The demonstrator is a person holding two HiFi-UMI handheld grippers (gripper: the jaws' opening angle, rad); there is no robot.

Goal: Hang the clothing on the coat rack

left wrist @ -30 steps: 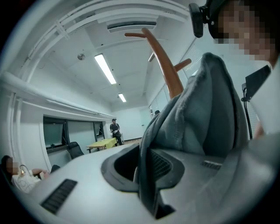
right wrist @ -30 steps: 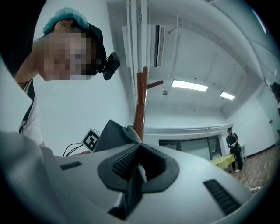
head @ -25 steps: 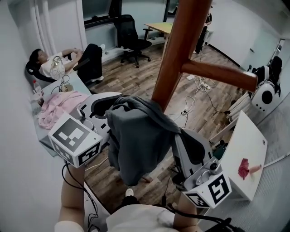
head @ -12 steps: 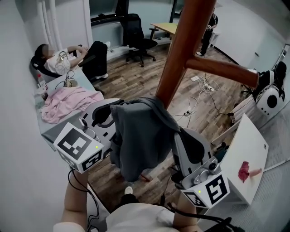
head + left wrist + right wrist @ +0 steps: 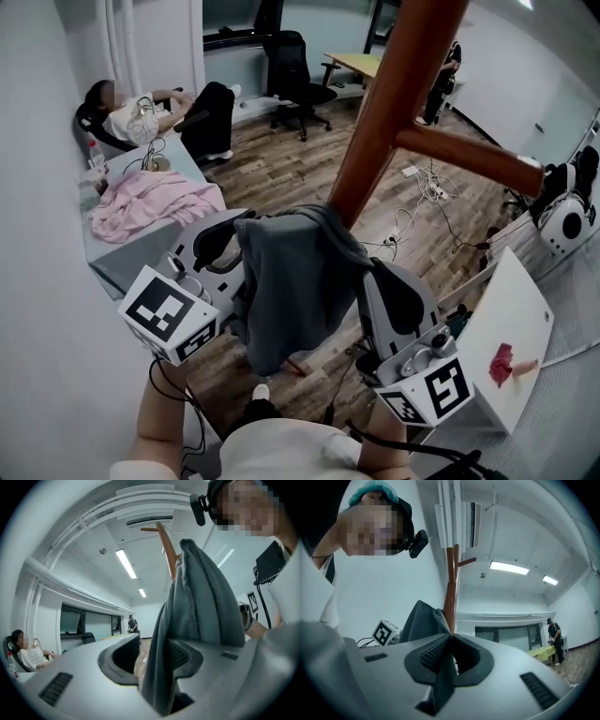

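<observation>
A grey garment [image 5: 291,281] hangs beside the brown coat rack pole [image 5: 394,103], under its peg [image 5: 469,159]. My left gripper [image 5: 234,246] is at the garment's left edge and its jaws are opening. In the left gripper view the garment [image 5: 201,616] still passes through the left gripper [image 5: 154,658]. It lies against the right jaw, with a gap at the left jaw. My right gripper [image 5: 375,277] is shut on the garment's right side. In the right gripper view a cloth fold [image 5: 422,618] is pinched in that gripper [image 5: 449,656], with the pole [image 5: 450,592] just beyond.
A pink garment [image 5: 155,202] lies on a grey table [image 5: 117,267] at the left, and a person [image 5: 141,112] reclines behind it. An office chair [image 5: 300,80] and a desk stand at the back. Cables [image 5: 422,197] trail on the floor. A white table [image 5: 511,309] is at the right.
The left gripper's jaws have spread apart and it has dropped slightly to the left. The garment stays by the pole, with the right gripper still on it.
</observation>
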